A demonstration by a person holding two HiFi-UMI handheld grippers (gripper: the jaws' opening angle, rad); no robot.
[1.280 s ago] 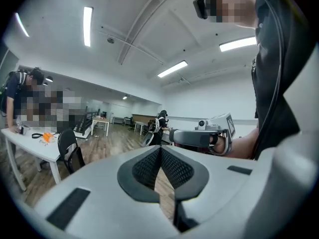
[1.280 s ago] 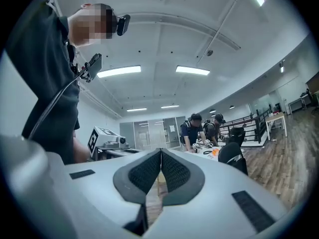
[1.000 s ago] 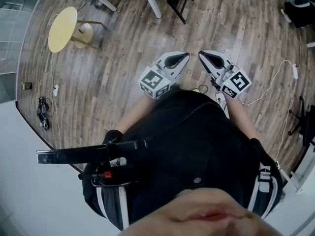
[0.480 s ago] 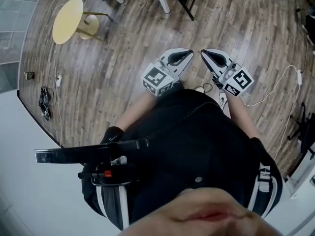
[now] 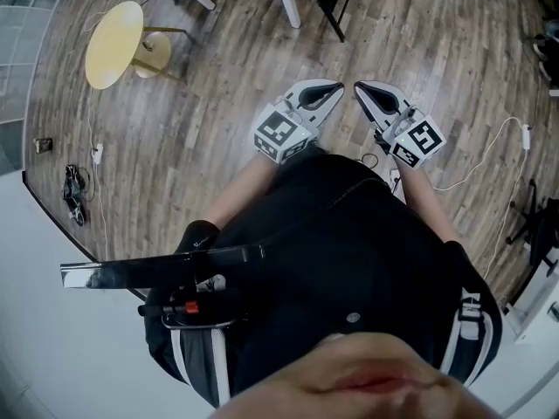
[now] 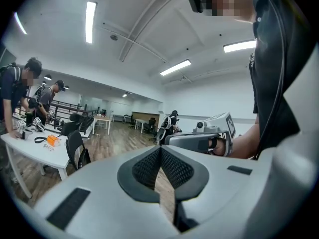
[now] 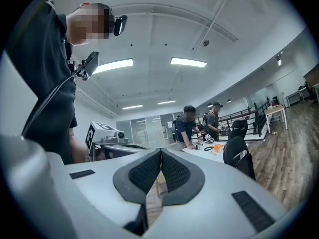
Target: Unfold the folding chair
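While the person is moving across the wooden floor [image 5: 201, 129], the left gripper [image 5: 339, 87] and the right gripper [image 5: 357, 88] are riding side by side in front of the torso. Each has its jaws pressed together with nothing between them, as both gripper views are showing. Over the last second the white table [image 5: 286, 3] at the top of the head view has been sliding up and to the right, with its crossbar slipping out of frame. A thin dark frame is standing just right of the white table's leg, and I am taking it to be the folding chair [image 5: 329, 11], not yet opened; it has been shifting along with the table. The yellow round table [image 5: 112, 46], well to the left of the white table, has been drifting only slightly. Both grippers are keeping the same pose against the body, well short of the white table and apart from the chair. By my reading the approach is under way and no unfolding is happening yet. Both tools are going to need opening before gripping that frame.
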